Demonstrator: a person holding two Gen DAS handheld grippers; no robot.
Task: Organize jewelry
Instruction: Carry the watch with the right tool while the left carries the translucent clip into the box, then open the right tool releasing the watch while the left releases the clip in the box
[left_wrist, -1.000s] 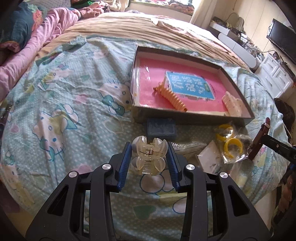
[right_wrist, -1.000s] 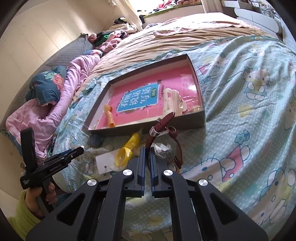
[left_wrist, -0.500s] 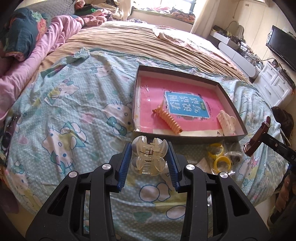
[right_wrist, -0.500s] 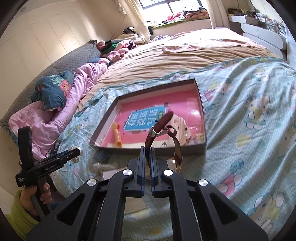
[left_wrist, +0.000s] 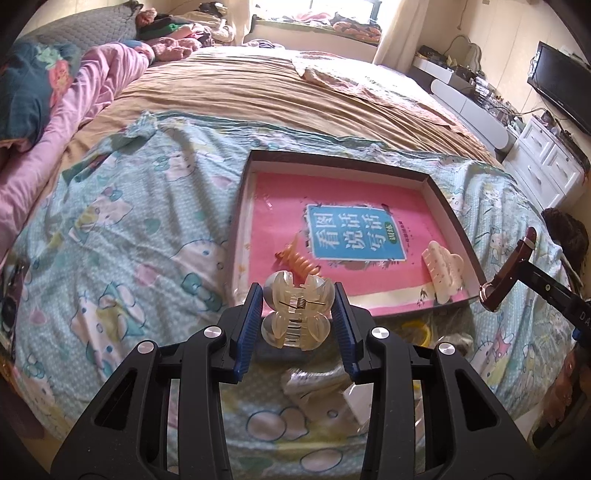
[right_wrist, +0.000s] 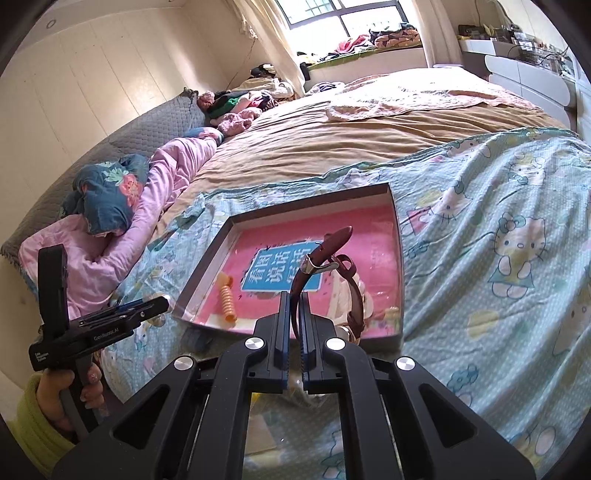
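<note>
Left gripper (left_wrist: 298, 320): pads pinched on a translucent claw clip (left_wrist: 295, 314); right gripper (right_wrist: 293, 334): jaws fully closed on a brown watch strap (right_wrist: 325, 254); both carried up off the bedspread (left_wrist: 122, 236) since a second ago, now near the tray's front edge (left_wrist: 413, 310), ready for placing. Tray holds orange spiral tie (left_wrist: 299, 260), cream clip (left_wrist: 443, 269); tray's blue label carries Chinese characters; left gripper body reads "GenRobot.AI".

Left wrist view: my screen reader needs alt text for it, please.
The left gripper holds a clear hair claw clip above a cartoon-print bedspread. Beyond lies a shallow box holding an orange spiral clip and a cream claw clip.
</note>
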